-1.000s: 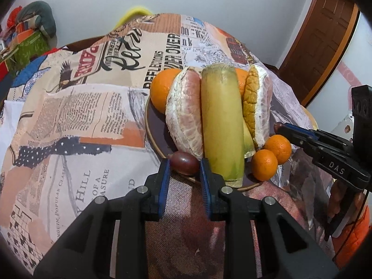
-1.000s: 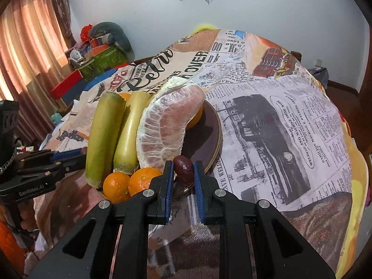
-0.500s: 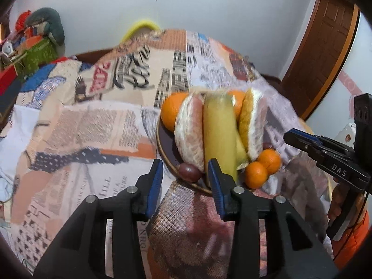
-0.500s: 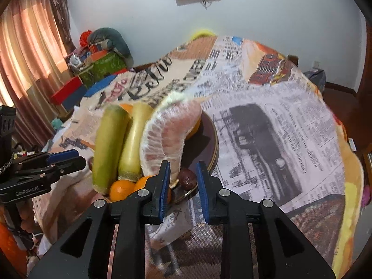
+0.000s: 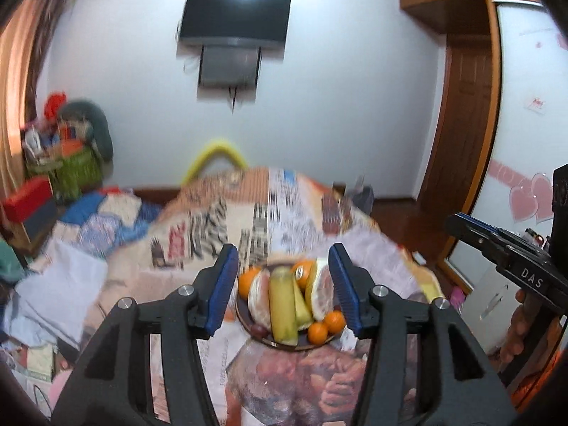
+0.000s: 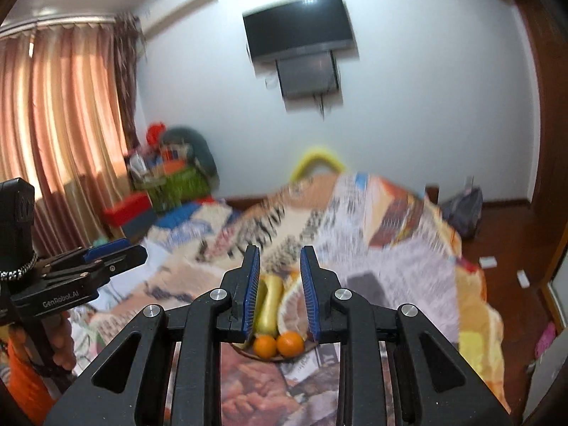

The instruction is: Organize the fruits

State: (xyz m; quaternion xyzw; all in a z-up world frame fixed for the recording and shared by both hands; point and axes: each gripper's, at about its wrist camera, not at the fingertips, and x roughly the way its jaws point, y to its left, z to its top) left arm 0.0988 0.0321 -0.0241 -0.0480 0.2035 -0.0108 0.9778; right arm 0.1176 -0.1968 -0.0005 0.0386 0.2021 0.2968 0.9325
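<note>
The left tool (image 5: 282, 285) stands with its blue pads well apart and nothing between them; its jaws have just been opening, and the fruit seen through the gap lies far beyond the tips, not in the grip. The right tool (image 6: 279, 293) shows a narrower gap, also just widened, and it too is empty, the fruit again only showing through from behind. Both tools hang high and back from the work, pointing gently down at it, which reads as a withdrawal after letting go rather than an approach. In each view the other tool appears at the edge, held up clear of the fruit. The plate (image 5: 248, 328) sits near the foot of a bed spread with a newspaper-print cover (image 5: 198, 234), and it carries the whole arrangement: a long green-yellow fruit (image 5: 282, 310) laid down the middle, peeled pomelo segments (image 5: 259, 301) leaning on either side of it, an orange (image 5: 245, 282) behind on the left, two small tangerines (image 5: 326, 326) at the front right rim, and a small dark fruit (image 5: 258, 330) at the front left rim. The long piece seems to act as a spine that props the segments, while the little round ones fill the rim gaps where they cannot roll. Judging by this, the organizing looks finished or very nearly so. The pictures are blurred, so finer contact between the pieces cannot be told.
</note>
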